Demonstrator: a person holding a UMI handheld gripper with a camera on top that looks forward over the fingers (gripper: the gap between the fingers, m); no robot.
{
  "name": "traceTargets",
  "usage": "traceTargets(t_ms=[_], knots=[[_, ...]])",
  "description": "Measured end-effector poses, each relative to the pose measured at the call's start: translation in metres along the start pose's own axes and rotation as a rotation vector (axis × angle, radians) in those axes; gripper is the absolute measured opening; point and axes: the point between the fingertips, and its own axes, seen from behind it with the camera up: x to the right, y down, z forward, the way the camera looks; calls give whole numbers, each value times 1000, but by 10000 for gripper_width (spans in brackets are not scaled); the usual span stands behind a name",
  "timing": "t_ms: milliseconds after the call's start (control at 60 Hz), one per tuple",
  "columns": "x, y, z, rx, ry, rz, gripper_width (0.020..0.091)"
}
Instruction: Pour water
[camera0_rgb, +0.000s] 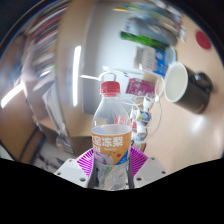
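A clear plastic bottle (112, 125) with a red cap and an orange label stands up between my fingers. My gripper (113, 165) is shut on the bottle, with the purple pads (90, 160) pressing its lower body from both sides. The view is tilted, so the bottle is held off the table. A dark cup (186, 88) with a white inside lies beyond the bottle to the right, its mouth turned toward me. Just behind the bottle stands a smaller clear bottle (141, 122) with a red and white label.
The light wooden table (185, 140) runs behind the bottle. Green and blue packages (150, 48) sit at its far end. Further back the room is blurred, with ceiling lights (75, 70) streaking across.
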Motion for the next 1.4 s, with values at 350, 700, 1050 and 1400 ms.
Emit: traceTargets(t_ms=[350,700,1050,1400], knots=[[-5,-59,3,83,-151,712,455],[8,-65,-1,91,-161,800,454],[-54,-73,-25,31,-103,144,454],[-75,-283,-117,461,233,-1059,456]])
